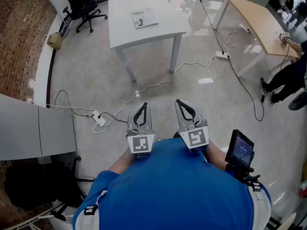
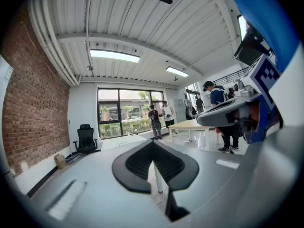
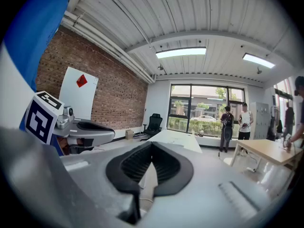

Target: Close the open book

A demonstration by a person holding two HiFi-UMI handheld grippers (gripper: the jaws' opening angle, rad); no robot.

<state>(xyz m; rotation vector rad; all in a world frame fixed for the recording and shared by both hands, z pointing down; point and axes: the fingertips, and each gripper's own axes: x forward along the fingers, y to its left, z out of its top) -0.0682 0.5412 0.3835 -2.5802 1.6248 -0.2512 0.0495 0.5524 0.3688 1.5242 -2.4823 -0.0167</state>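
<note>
A thin book (image 1: 144, 18) lies flat on the white table (image 1: 124, 32) far ahead across the floor; from here I cannot tell if it is open. Both grippers are held close to my chest, well short of the table. My left gripper (image 1: 142, 105) is shut with nothing in it, its tips meeting in the left gripper view (image 2: 153, 142). Beside it my right gripper (image 1: 180, 102) is also shut and empty, its tips together in the right gripper view (image 3: 151, 144). The white table (image 3: 176, 137) shows beyond them.
Cables (image 1: 153, 85) and a power strip (image 1: 100, 119) lie on the floor between me and the table. A black office chair (image 1: 82, 5) stands at the back left, a wooden table (image 1: 259, 18) at the right with a person (image 1: 288, 78) beside it. A grey cabinet top (image 1: 33, 128) is at my left.
</note>
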